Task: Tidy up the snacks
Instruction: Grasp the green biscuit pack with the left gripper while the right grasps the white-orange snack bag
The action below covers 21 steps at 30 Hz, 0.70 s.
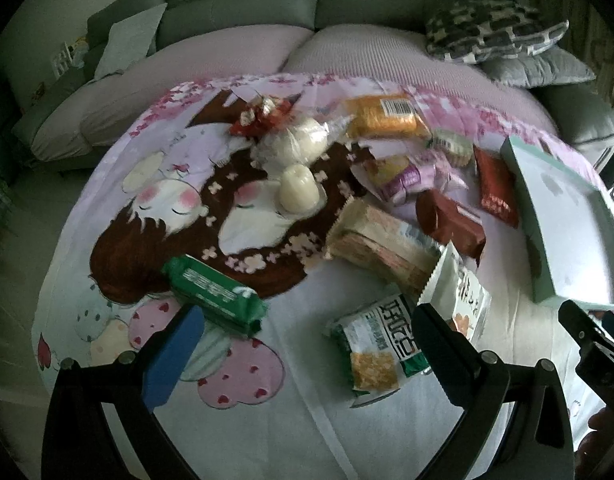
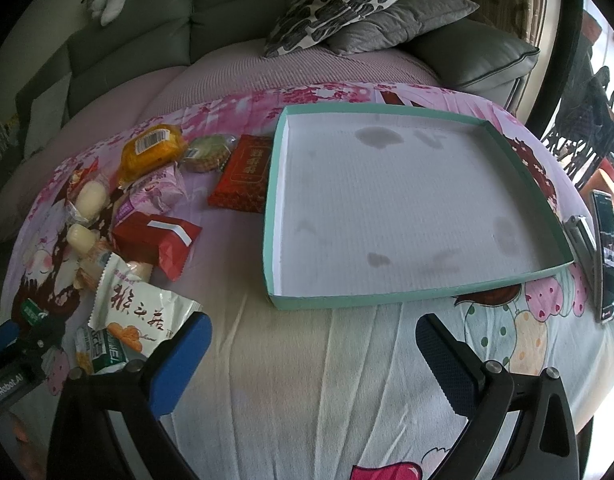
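The snacks lie heaped on the left half of the cloth-covered worktop, among them a green packet, an orange packet, a red packet and a white packet with red script. The shallow teal-rimmed tray sits just right of the heap, holding nothing. Only the right wrist view shows a phone at the worktop's right edge. The left gripper and the right gripper hover with fingers apart, gripping nothing.
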Motion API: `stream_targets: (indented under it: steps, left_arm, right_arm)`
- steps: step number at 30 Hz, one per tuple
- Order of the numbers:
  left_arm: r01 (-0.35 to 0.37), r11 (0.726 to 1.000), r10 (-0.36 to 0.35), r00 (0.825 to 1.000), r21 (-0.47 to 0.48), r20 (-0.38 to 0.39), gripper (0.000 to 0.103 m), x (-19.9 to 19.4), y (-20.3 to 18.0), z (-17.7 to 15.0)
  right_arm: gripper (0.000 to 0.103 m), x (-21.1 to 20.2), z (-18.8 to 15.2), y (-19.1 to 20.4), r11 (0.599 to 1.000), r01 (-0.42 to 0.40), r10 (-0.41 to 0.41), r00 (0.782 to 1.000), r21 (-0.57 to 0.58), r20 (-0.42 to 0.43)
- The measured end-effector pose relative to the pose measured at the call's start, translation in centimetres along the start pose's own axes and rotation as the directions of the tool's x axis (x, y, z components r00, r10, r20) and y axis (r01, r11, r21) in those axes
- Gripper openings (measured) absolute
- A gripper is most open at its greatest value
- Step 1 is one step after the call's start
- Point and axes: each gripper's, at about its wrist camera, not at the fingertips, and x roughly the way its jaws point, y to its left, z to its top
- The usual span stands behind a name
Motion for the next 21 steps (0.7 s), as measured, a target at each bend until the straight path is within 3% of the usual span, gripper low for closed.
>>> stream_targets:
  steps: [7,13,21]
  left_arm:
    - [-0.014,0.99,0.023,0.998,-0.141,0.057,0.103,-1.8,5.9,0.6]
    - [-0.041,0.973,0.047,0.999,-0.227,0.022,0.103,-1.1,10.2,-0.2]
    - [0.004,0.966,-0.021,0.998,-0.258,-0.063,0.103,1.9,10.7,-0.7]
  right_arm:
    - [0.103,-1.1,0.8,2.3,0.994,-0.098,0.1,0.995,-0.056,0.028]
    - [0.103,-1.2,0.5,6.2,0.967,-0.199,0.2,0.98,-0.158,-0.008]
    - [0.094,1.2,-1.1,10.4,0.933,-0.188,0.159,0.98,-0.307,-0.117]
